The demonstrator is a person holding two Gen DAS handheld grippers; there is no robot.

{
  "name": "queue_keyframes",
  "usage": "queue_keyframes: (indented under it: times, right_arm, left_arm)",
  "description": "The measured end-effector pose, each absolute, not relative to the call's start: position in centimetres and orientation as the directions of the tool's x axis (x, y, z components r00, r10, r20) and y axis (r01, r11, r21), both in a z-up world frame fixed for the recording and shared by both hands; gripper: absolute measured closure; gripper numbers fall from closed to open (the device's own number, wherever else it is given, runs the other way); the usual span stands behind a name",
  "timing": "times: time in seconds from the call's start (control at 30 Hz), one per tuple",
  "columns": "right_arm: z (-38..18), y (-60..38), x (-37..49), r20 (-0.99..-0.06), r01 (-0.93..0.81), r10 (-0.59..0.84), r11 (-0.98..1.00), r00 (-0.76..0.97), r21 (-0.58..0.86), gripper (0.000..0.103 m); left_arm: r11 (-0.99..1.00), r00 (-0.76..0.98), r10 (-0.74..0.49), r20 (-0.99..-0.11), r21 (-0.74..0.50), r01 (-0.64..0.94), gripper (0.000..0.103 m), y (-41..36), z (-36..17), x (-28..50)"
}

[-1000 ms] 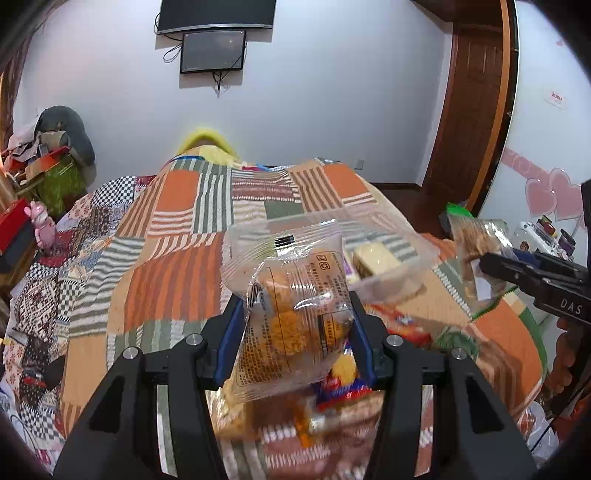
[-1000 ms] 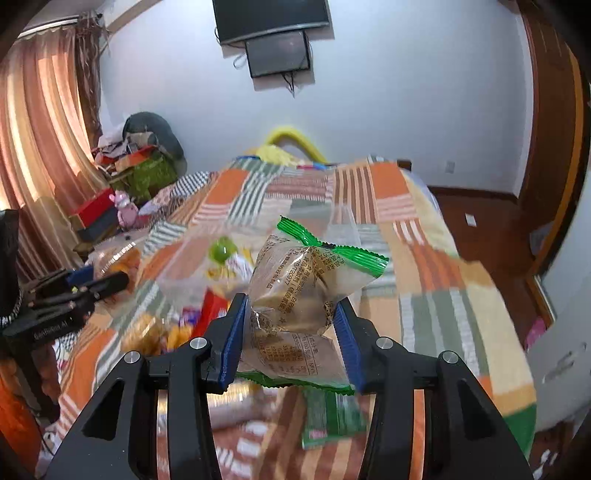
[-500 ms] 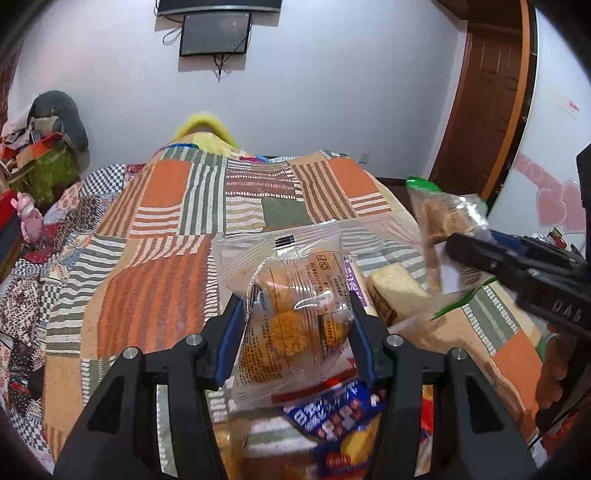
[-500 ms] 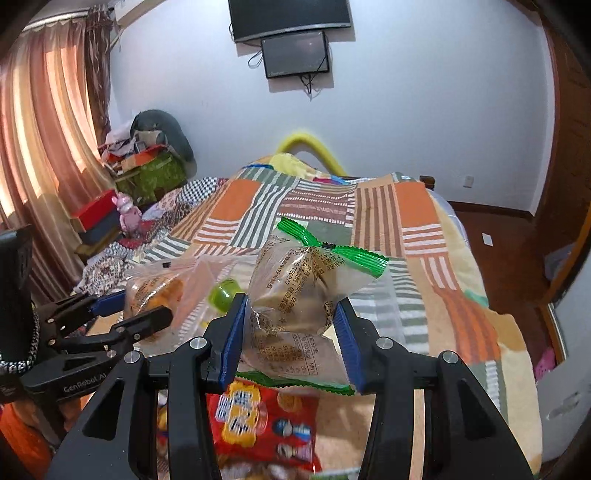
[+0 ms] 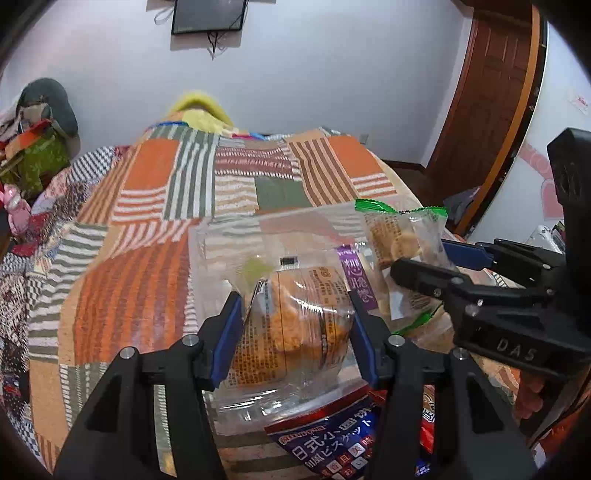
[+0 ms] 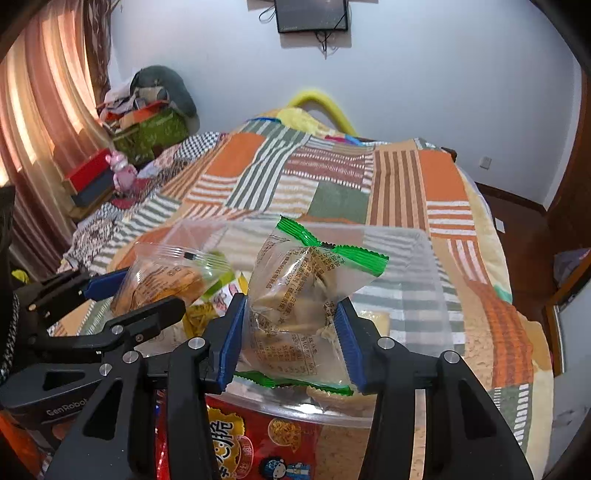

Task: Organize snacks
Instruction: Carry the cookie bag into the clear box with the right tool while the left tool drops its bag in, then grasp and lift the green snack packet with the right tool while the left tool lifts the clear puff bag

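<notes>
Orange, green and white striped patchwork quilt; green-edged clear snack packet; blue-padded black gripper.

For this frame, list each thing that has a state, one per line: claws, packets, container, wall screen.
left claw: shut on orange snack packet
orange snack packet: sealed, held over the clear container
right claw: shut on green-edged packet
green-edged packet: sealed, held over the container
clear container: open-topped, some snacks inside
red snack bag: lying on the bedspread, outside the container
wall screen: dark
</notes>
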State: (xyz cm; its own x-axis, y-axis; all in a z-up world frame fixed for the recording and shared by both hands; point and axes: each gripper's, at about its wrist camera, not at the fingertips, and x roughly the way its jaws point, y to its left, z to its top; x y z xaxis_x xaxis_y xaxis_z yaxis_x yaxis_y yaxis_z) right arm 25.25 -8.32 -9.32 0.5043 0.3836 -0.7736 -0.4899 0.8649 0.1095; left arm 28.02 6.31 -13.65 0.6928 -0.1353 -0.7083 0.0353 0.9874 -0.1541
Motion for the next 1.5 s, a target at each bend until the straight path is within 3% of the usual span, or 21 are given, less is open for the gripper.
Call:
queue_keyframes:
  times: [0.23,0.77,1.13,1.5]
  right_arm:
    - [-8.2,-8.9,24.3,-0.764,-0.496,0.367,0.866,0.53,0.072,0.05]
    - [-5.1,-13.3,19.9,-0.719,-0.469,0.38,0.879,0.582,0.084,0.049]
    - [-7.2,-15.3,16.7,-0.748,-0.443,0.359,0.891,0.559,0.096,0.049]
    - [-11.6,-17.1,14.8,-0.828,-0.392,0.31,0.912,0.468,0.121,0.049]
  left_arm:
    - [0.988,0.701,-0.139,-0.699,-0.146,0.05,0.044,6.1,-12.5,27.1]
    - [0.998,0.735,-0.049,-0.676,-0.065,0.007,0.037,8.8,-8.7,20.5]
    - [0.996,0.646,0.011,-0.763,-0.047,-0.072,0.037,12.2,-13.2,16.3]
    - [0.994,0.55,-0.023,-0.835,-0.08,-0.08,0.037,12.8,-18.9,14.4]
